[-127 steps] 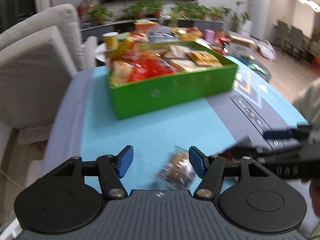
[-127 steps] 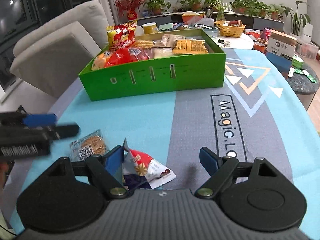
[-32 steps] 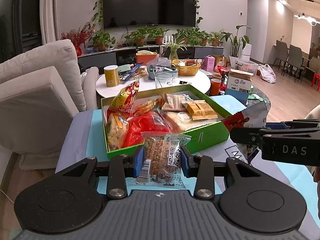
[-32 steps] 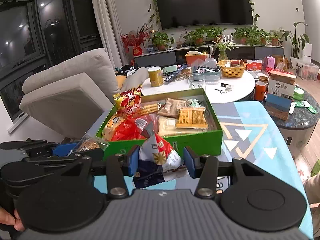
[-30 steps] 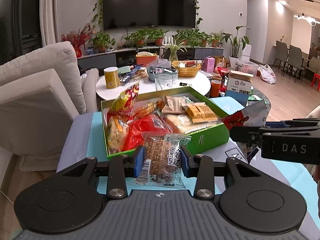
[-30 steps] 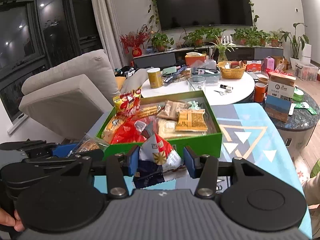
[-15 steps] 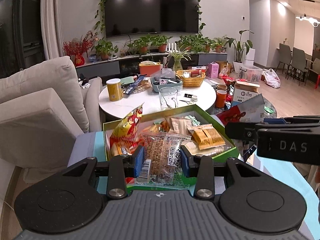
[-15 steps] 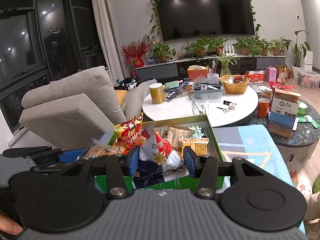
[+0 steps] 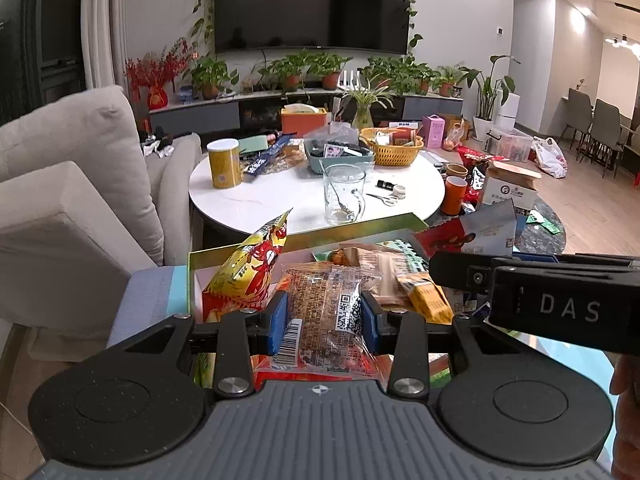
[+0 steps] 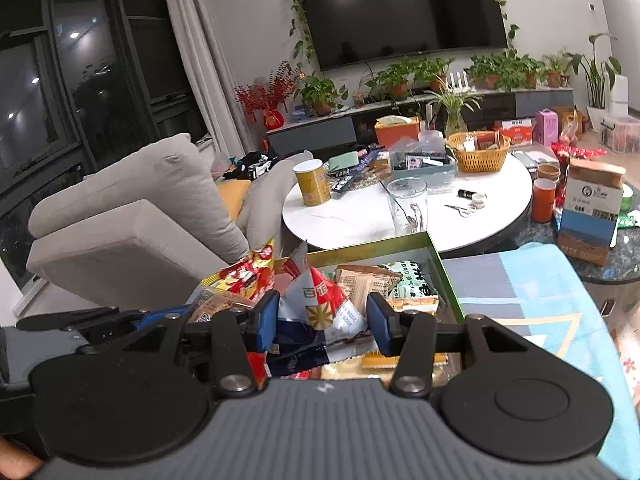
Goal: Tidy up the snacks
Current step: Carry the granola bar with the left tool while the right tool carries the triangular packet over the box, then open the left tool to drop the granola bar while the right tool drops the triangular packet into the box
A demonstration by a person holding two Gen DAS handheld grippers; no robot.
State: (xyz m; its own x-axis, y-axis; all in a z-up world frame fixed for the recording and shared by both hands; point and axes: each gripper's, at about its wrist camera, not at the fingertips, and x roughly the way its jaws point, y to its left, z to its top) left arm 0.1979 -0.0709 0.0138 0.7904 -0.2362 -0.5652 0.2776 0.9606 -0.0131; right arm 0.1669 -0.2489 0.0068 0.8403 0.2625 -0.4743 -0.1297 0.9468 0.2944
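Observation:
My left gripper (image 9: pixel 323 322) is shut on a clear-wrapped brown biscuit packet (image 9: pixel 325 312) and holds it over the green snack box (image 9: pixel 248 245). My right gripper (image 10: pixel 323 320) is shut on a white, red and blue snack packet (image 10: pixel 320 304) and holds it over the same green box (image 10: pixel 440 268). The box holds several snacks, among them a red and yellow chip bag (image 9: pixel 252 272) standing at its left end. The right gripper's body shows in the left wrist view (image 9: pixel 540 304), close on the right, with its packet (image 9: pixel 476 232) sticking up behind it.
A round white table (image 9: pixel 280 196) stands behind the box with a glass mug (image 9: pixel 345 194), a yellow can (image 9: pixel 225 162) and a wicker basket (image 9: pixel 394 148). A grey sofa (image 9: pixel 76 184) is on the left. A cardboard carton (image 10: pixel 592 208) stands at the right.
Both grippers have moved forward and up with their packets, from the box's near side to above its contents. Both stayed shut.

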